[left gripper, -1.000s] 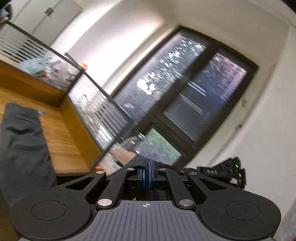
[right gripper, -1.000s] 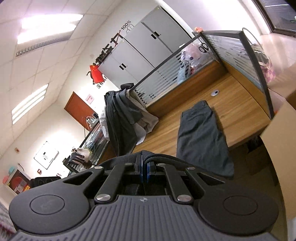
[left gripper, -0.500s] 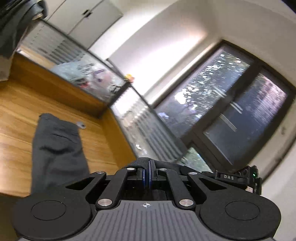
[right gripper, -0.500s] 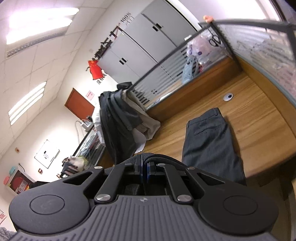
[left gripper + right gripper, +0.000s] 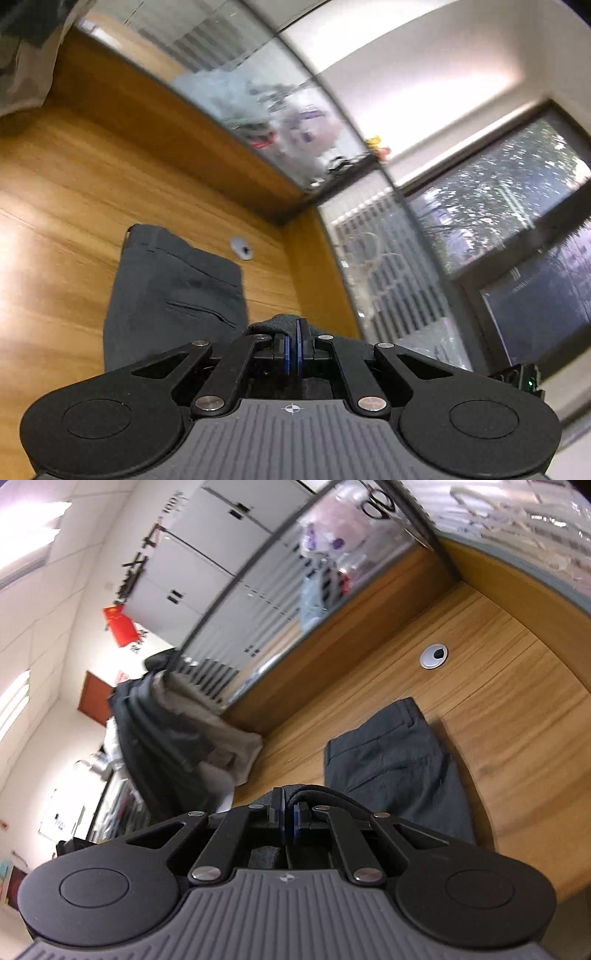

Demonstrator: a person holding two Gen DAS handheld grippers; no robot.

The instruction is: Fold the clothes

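Observation:
Dark grey trousers lie on the wooden desk, waistband at the far end. They also show in the right wrist view. My left gripper is shut on a fold of the dark grey fabric at the near end of the trousers. My right gripper is likewise shut on dark grey fabric of the same trousers. Both hold the near end raised above the desk, over the flat part.
A glass partition runs along the desk's back and right side. A round grey cable grommet sits beyond the waistband. A heap of dark and beige clothes hangs at the desk's left end. Grey cabinets stand behind.
Both grippers have moved forward over the desk, still shut on the fabric. The trousers and desk now fill more of both views, and the window has slid to the right.

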